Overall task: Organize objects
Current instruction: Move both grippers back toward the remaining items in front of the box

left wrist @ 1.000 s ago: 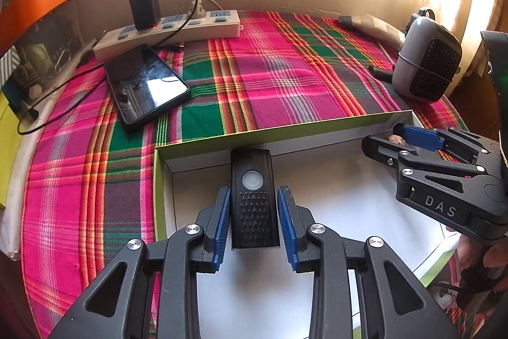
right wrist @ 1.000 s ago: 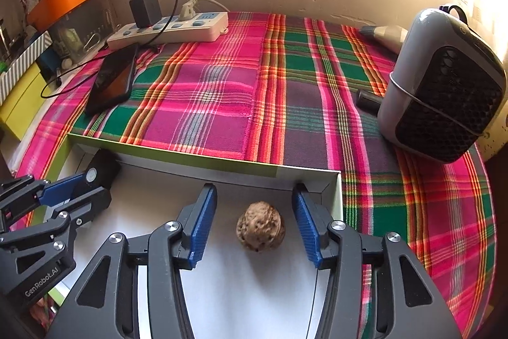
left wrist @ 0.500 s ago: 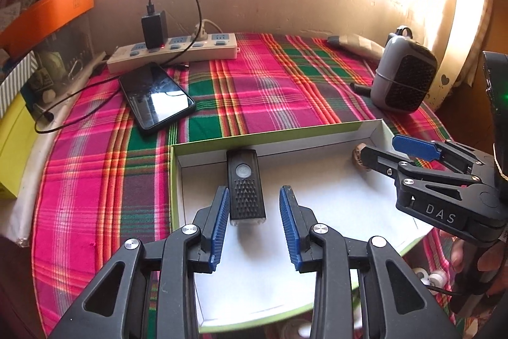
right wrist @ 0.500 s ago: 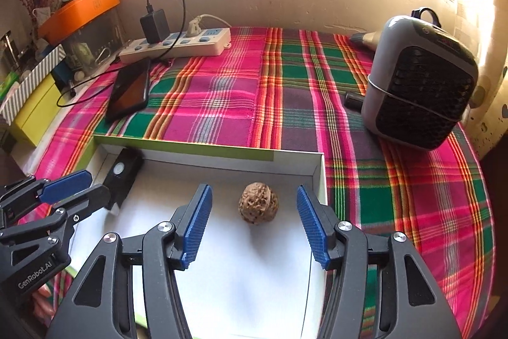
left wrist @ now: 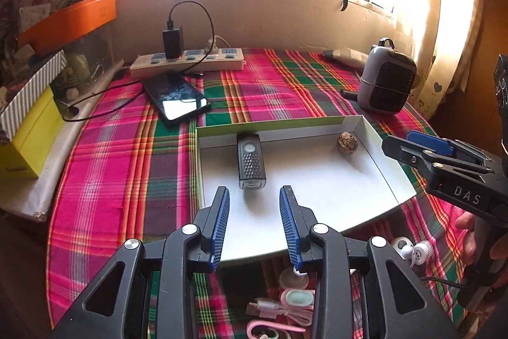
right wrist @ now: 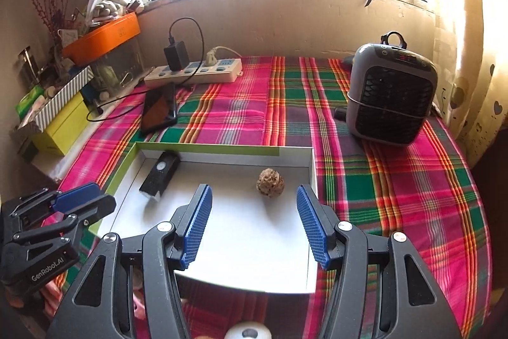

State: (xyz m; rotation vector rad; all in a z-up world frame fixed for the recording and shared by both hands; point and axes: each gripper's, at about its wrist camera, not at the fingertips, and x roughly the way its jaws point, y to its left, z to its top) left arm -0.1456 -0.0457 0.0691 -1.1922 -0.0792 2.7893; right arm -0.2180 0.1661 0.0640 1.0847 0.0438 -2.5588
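A shallow white box with a green rim (left wrist: 270, 124) (right wrist: 206, 148) lies on the plaid cloth. Inside it a black device with a round button (left wrist: 250, 161) (right wrist: 159, 175) lies at the far left. A brown walnut (left wrist: 346, 143) (right wrist: 270, 182) rests near the far right corner. My left gripper (left wrist: 254, 189) hovers open over the box's near part, just short of the device, with nothing between its fingers. My right gripper (right wrist: 254, 189) stands open and wider, short of the walnut, holding nothing. Each gripper shows in the other's view: right gripper (left wrist: 412, 145), left gripper (right wrist: 79, 202).
A phone (left wrist: 176, 99) on a cable and a power strip (left wrist: 187, 62) lie at the back left. A grey heater (right wrist: 390, 97) stands at the right. A yellow box (left wrist: 28, 132) and an orange tray (left wrist: 70, 21) sit off to the left. Earbuds (left wrist: 409, 250) and pink cables (left wrist: 285, 310) lie below the box's near edge.
Both grippers have drawn back and upward out of the box. The black device and the walnut, earlier between the jaws, now lie free ahead of the fingertips. Both pairs of jaws stand slightly wider.
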